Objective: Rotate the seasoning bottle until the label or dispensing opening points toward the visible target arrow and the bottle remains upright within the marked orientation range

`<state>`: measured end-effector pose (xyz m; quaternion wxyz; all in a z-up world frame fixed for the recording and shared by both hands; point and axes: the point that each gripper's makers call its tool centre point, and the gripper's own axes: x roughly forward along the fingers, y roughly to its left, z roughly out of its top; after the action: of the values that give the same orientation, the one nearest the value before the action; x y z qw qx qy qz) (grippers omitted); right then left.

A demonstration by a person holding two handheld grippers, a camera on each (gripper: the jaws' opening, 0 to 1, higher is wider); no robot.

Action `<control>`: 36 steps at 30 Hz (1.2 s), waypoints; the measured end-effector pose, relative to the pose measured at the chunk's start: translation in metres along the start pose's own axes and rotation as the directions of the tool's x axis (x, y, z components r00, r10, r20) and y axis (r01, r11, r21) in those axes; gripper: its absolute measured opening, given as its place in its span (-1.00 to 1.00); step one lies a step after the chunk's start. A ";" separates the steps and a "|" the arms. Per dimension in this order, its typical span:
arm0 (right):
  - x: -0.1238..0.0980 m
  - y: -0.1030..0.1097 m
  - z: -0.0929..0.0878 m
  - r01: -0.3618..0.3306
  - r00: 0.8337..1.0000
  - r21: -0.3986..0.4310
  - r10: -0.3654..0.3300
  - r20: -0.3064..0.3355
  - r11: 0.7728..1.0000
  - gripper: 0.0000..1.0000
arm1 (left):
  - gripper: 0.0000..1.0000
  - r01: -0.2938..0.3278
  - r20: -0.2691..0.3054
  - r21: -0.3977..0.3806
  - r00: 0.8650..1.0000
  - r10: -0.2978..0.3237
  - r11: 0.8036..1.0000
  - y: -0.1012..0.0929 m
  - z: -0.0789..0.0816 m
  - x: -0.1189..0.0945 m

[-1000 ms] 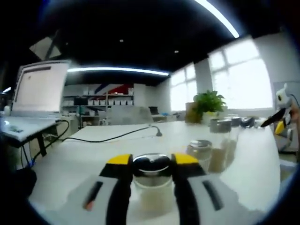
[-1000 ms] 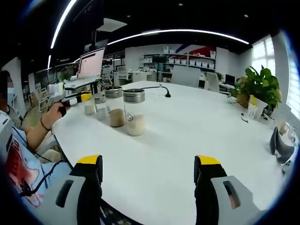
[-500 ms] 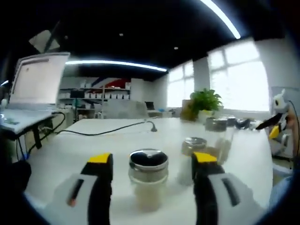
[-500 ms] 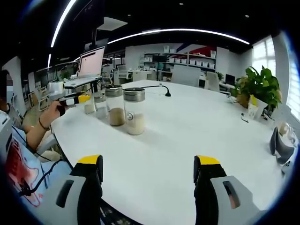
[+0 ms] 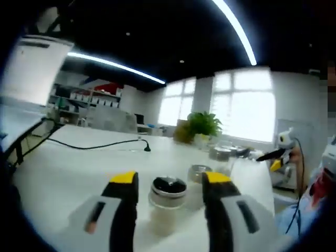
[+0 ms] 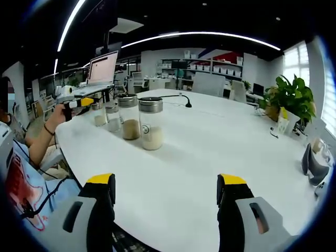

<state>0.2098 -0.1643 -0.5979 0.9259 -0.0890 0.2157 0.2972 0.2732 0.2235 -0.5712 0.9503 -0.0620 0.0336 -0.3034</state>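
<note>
A glass seasoning bottle (image 5: pixel 166 207) with a shiny metal cap stands upright on a white table (image 5: pixel 68 168), partly filled with pale powder. In the left gripper view it sits between the two yellow-tipped jaws of the left gripper (image 5: pixel 167 179), which stand spread on either side of the cap with a gap showing on each side. The gripper is released, not grasping anything. That placement suggests it is either lined up to close on the cap for a twist, or has let go between turns. No label, opening or target arrow can be made out, so whether the bottle faces correctly cannot be judged.

Just behind it more capped bottles (image 5: pixel 198 176) stand in a row running away across the table. A black cable (image 5: pixel 94 145) trails over the tabletop, and a potted plant (image 5: pixel 202 125) sits near bright windows beyond.

In the right gripper view the row of bottles (image 6: pixel 150 123) appears from the other end, well apart from the right gripper (image 6: pixel 166 187). Its jaws are wide apart and empty, hovering low over bare table, apparently waiting. At the far end of the row a person's hand (image 6: pixel 59 112) holds the left gripper beside the bottles.
</note>
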 end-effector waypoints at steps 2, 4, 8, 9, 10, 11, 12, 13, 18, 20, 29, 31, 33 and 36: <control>0.001 0.002 0.001 -0.004 1.000 -0.009 0.004 0.003 1.000 0.63 | -0.09 -0.027 -0.027 0.021 0.999 0.027 0.999 0.006 -0.004 0.002; 0.002 0.005 0.002 -0.014 1.000 -0.015 0.014 0.001 1.000 0.63 | -0.09 -0.010 -0.017 -0.003 1.000 0.010 1.000 0.006 -0.002 0.005; 0.005 0.006 -0.002 -0.012 1.000 -0.019 0.012 -0.018 1.000 0.64 | -0.10 0.013 -0.033 0.040 0.999 -0.012 0.999 0.003 -0.002 0.011; 0.005 0.006 -0.002 -0.014 1.000 -0.020 0.014 -0.018 1.000 0.64 | -0.10 0.023 -0.059 0.065 0.998 -0.019 0.998 0.001 -0.006 0.011; 0.005 0.006 -0.002 -0.019 1.000 -0.018 0.018 -0.017 1.000 0.64 | -0.10 0.031 -0.069 0.068 0.997 -0.026 0.997 -0.002 -0.008 0.012; 0.005 0.006 -0.002 -0.021 1.000 -0.017 0.020 -0.015 1.000 0.64 | -0.10 0.038 -0.070 0.069 0.997 -0.033 0.997 -0.004 -0.008 0.013; 0.005 0.007 -0.002 -0.021 1.000 -0.018 0.021 -0.015 1.000 0.64 | -0.11 0.047 -0.070 0.068 0.997 -0.043 0.997 -0.006 -0.009 0.013; 0.006 0.007 -0.002 -0.022 1.000 -0.020 0.022 -0.015 1.000 0.64 | -0.13 0.052 -0.064 0.060 0.997 -0.048 0.997 -0.007 -0.008 0.015; 0.003 0.007 0.000 -0.020 1.000 -0.035 0.019 -0.014 0.999 0.64 | -0.24 0.044 -0.074 0.070 0.997 -0.039 0.997 -0.004 -0.015 0.021; 0.003 0.005 0.000 -0.014 1.000 -0.040 0.013 -0.013 0.999 0.64 | -0.23 0.044 -0.071 0.067 0.997 -0.039 0.997 -0.005 -0.016 0.023; 0.000 0.002 -0.001 0.000 1.000 -0.039 0.000 -0.016 0.999 0.63 | -0.31 0.018 -0.055 0.092 0.998 -0.013 0.996 -0.004 -0.016 0.022; 0.000 0.002 -0.001 0.002 1.000 -0.040 -0.003 -0.015 0.999 0.63 | -0.31 0.015 -0.054 0.092 0.998 -0.010 0.996 -0.004 -0.016 0.022; 0.000 0.002 -0.001 0.002 1.000 -0.042 -0.003 -0.017 0.999 0.63 | -0.31 0.001 -0.053 0.092 0.999 0.003 0.996 -0.005 -0.016 0.022; 0.000 0.002 0.000 0.000 1.000 -0.043 -0.001 -0.016 0.999 0.63 | -0.32 -0.016 -0.060 0.093 0.998 0.022 0.995 -0.004 -0.016 0.022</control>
<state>0.2086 -0.1631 -0.5983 0.9222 -0.1111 0.2165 0.3007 0.2873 0.2063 -0.5873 0.9535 -0.0082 0.0490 -0.2972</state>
